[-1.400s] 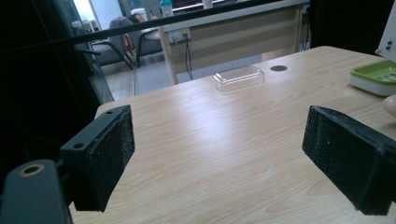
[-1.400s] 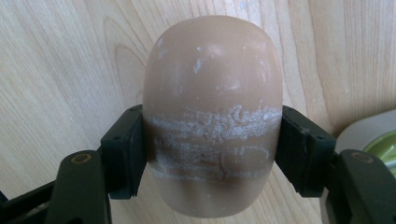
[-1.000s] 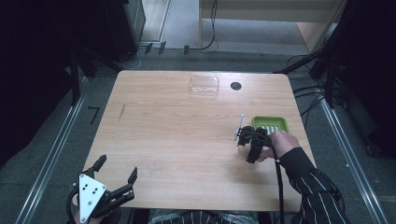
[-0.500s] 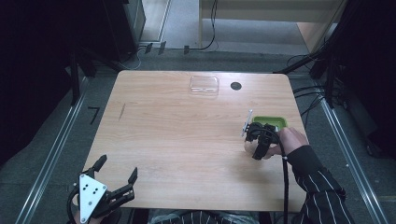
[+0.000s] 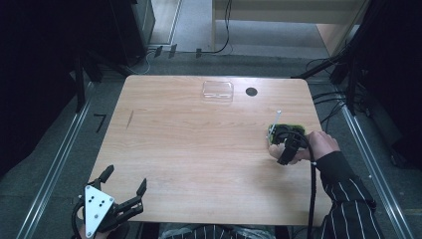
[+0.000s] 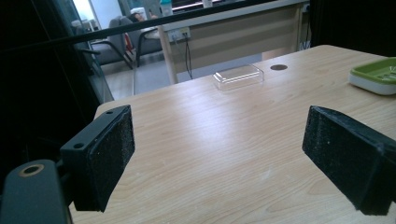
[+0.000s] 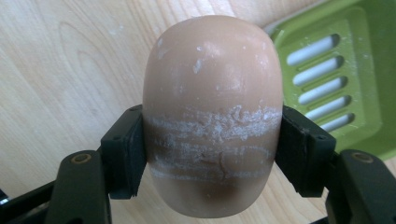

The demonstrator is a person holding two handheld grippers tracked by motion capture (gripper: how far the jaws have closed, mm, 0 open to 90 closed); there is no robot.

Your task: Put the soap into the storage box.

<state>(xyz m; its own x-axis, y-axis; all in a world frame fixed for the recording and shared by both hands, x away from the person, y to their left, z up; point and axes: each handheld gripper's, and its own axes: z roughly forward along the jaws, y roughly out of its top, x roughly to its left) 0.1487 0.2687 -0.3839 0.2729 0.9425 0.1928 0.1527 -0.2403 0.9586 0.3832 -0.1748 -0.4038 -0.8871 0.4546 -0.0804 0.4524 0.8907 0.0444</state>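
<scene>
Right jaws: clamped tight on both flanks of the soap bar (image 7: 212, 116), a tan oval scuffed with whitish streaks where the pads bite.
Right gripper (image 5: 284, 141): at 3 o'clock on the table (image 5: 199, 149), a hand (image 5: 321, 145) and striped sleeve behind it.
Soap dish (image 7: 345, 70): green, slotted, at 2 o'clock of the bar in the right gripper view, just beside it; whether they touch, cannot tell.
Left jaws: spread wide, nothing between the pads.
Left gripper (image 5: 122, 194): down at 7 o'clock, at the near table edge.
Clear lid (image 5: 218, 90): at 12 o'clock by the far edge, well apart from both grippers.
Dark hole (image 5: 251, 91): just beside the lid.
</scene>
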